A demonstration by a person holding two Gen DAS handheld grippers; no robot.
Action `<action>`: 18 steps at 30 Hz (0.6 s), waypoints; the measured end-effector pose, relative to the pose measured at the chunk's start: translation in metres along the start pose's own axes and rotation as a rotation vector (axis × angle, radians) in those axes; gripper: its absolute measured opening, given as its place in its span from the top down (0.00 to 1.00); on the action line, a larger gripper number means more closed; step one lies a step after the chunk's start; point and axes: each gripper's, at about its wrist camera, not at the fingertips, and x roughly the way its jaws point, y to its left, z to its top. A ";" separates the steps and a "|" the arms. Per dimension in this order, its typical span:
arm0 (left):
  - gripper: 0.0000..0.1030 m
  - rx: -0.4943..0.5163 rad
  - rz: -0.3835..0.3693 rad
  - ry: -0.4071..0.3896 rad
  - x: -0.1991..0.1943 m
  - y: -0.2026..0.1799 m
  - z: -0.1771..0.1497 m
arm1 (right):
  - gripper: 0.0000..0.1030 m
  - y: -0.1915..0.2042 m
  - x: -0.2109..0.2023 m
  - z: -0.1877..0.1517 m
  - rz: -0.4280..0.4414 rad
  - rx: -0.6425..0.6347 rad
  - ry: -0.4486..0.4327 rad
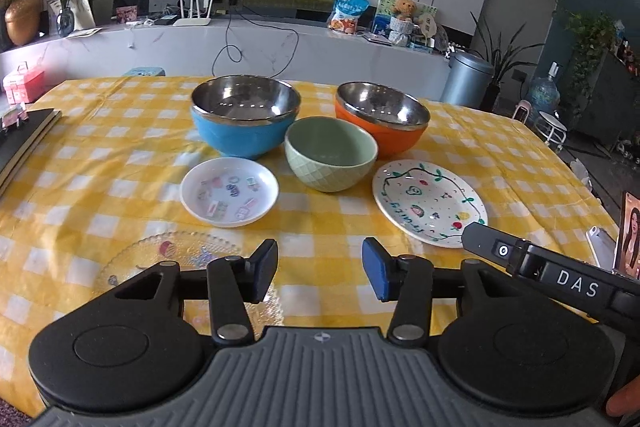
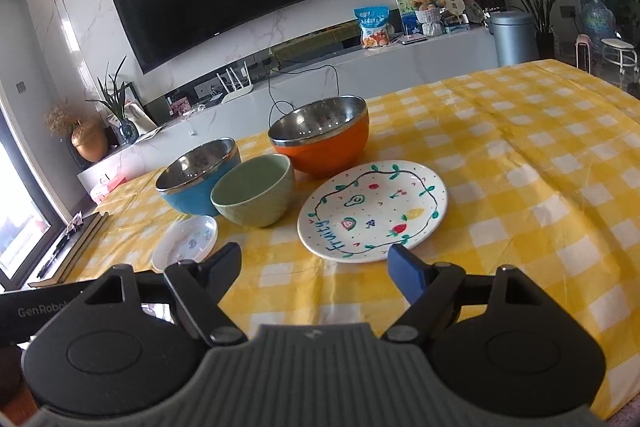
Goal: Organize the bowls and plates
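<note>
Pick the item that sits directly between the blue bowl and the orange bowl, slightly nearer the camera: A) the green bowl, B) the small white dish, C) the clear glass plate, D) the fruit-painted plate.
A: the green bowl stands in front of the gap between the blue bowl and the orange bowl.

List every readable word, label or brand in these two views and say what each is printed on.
"DAS": on the black body of the right claw, seen from the left wrist.
"GenRobot", cut off at the edge: on the left claw's body, seen from the right wrist.
"fruity", handwritten: on the painted plate.
Snack bag print: too small to read.
Small sticker plate: blurred, unreadable.
</note>
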 end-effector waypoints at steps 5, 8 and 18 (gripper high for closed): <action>0.39 0.033 -0.025 0.010 0.019 -0.024 0.008 | 0.24 -0.023 0.002 0.010 -0.020 0.055 -0.030; 0.39 0.034 -0.058 0.025 0.034 -0.033 0.012 | 0.24 -0.037 0.006 0.016 -0.044 0.085 -0.044; 0.39 -0.030 -0.120 0.093 0.085 -0.043 0.017 | 0.34 -0.074 0.041 0.033 -0.089 0.094 0.034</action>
